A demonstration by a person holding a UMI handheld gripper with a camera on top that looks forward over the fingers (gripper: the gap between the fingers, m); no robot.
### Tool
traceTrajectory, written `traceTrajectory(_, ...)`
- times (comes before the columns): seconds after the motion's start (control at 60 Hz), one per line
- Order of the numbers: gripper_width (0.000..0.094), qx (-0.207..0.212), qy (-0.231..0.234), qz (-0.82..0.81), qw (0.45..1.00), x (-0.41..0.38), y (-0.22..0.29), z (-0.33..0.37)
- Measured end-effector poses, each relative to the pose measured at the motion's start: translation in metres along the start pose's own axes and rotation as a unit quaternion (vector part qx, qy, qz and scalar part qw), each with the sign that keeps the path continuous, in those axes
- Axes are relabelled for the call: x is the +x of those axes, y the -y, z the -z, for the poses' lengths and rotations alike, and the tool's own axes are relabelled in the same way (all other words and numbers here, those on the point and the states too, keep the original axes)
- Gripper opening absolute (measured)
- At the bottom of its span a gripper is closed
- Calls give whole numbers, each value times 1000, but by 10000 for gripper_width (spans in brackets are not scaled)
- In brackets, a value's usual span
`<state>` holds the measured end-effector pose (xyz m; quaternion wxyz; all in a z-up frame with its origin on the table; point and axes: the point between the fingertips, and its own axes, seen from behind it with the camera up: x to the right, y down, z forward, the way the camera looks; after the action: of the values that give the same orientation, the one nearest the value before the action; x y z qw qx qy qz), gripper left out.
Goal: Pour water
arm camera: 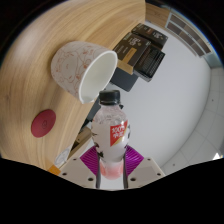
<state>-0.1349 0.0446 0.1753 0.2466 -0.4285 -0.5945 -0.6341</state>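
A clear plastic water bottle (111,128) with a black cap and a red-and-white label stands upright between my fingers, its lower body pressed by both magenta pads (90,160). My gripper (112,166) is shut on it. Just beyond the bottle's cap, a white cup (81,68) with a speckled pink pattern shows on the round wooden table (40,50), its open mouth facing the bottle. The bottle's cap sits close under the cup's rim.
A small dark red round disc (41,124) lies on the wooden table to the left of the bottle. Black boxes or devices (143,52) sit beyond the table edge on the pale floor to the right.
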Motion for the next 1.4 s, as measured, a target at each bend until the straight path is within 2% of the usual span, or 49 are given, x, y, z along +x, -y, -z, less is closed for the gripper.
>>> traceTrajectory(0.117,303,19,18,-109,994,3,-5,3)
traceTrajectory(0.217,303,37,66,-289,954,6,-16,9)
traceTrajectory(0.3,306,62,103,-457,882,13,-26,18)
traceTrajectory(0.417,306,93,150,-645,743,13,-31,28)
traceTrajectory(0.517,305,107,191,-735,642,-6,-22,29)
traceTrajectory(0.6,306,116,218,-773,584,-28,-9,28)
traceTrajectory(0.733,311,115,254,-802,528,-66,17,18)
traceTrajectory(0.917,324,117,279,-809,504,-103,40,11)
traceTrajectory(0.95,332,128,264,-817,497,-100,36,9)
traceTrajectory(1.033,333,135,260,-818,494,-102,36,12)
traceTrajectory(1.15,389,139,256,-820,492,-103,34,15)
traceTrajectory(1.267,520,125,276,-819,487,-106,36,18)
traceTrajectory(1.3,603,116,285,-819,485,-110,37,21)
traceTrajectory(1.367,859,102,297,-820,479,-115,36,28)
traceTrajectory(1.4,844,90,301,-819,480,-118,32,34)
